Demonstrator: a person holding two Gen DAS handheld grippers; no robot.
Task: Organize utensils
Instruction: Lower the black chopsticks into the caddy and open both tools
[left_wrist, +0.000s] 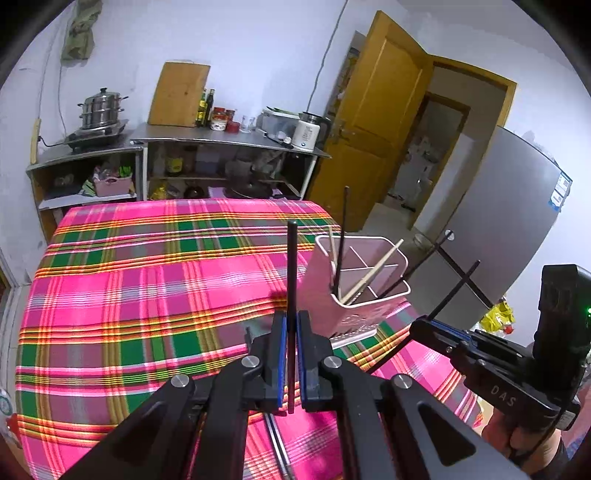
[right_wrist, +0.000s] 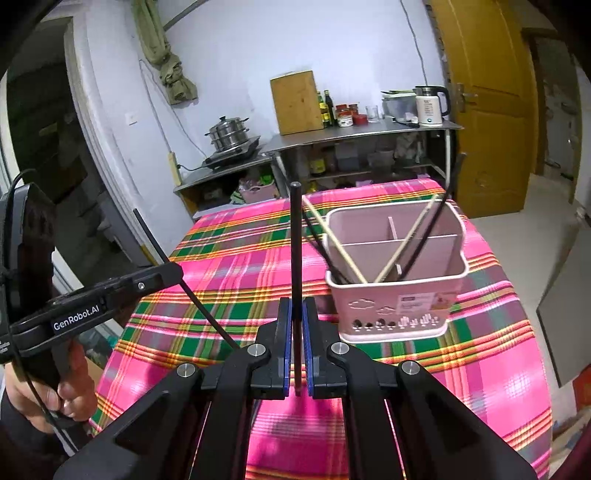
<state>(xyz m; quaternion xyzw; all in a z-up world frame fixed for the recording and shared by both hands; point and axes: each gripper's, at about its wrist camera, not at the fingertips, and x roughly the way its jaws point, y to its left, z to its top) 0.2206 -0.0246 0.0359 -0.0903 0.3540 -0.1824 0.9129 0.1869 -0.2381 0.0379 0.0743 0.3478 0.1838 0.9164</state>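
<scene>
My left gripper (left_wrist: 291, 321) is shut on a black chopstick (left_wrist: 291, 273) that stands upright between its blue pads. It also shows at the left of the right wrist view (right_wrist: 173, 275). My right gripper (right_wrist: 296, 306) is shut on another black chopstick (right_wrist: 295, 240), also upright. It shows in the left wrist view (left_wrist: 421, 325) at the right. A pink divided utensil holder (right_wrist: 397, 306) stands on the plaid tablecloth (right_wrist: 221, 266), just right of both grippers. It holds several black and wooden chopsticks (right_wrist: 391, 258). The holder also shows in the left wrist view (left_wrist: 354, 314).
A steel counter (left_wrist: 221, 136) with a steamer pot, cutting board, bottles and kettle stands behind the table. A yellow door (left_wrist: 373, 122) and a grey fridge (left_wrist: 509, 206) are at the right. A metal utensil (left_wrist: 277, 439) lies on the cloth under my left gripper.
</scene>
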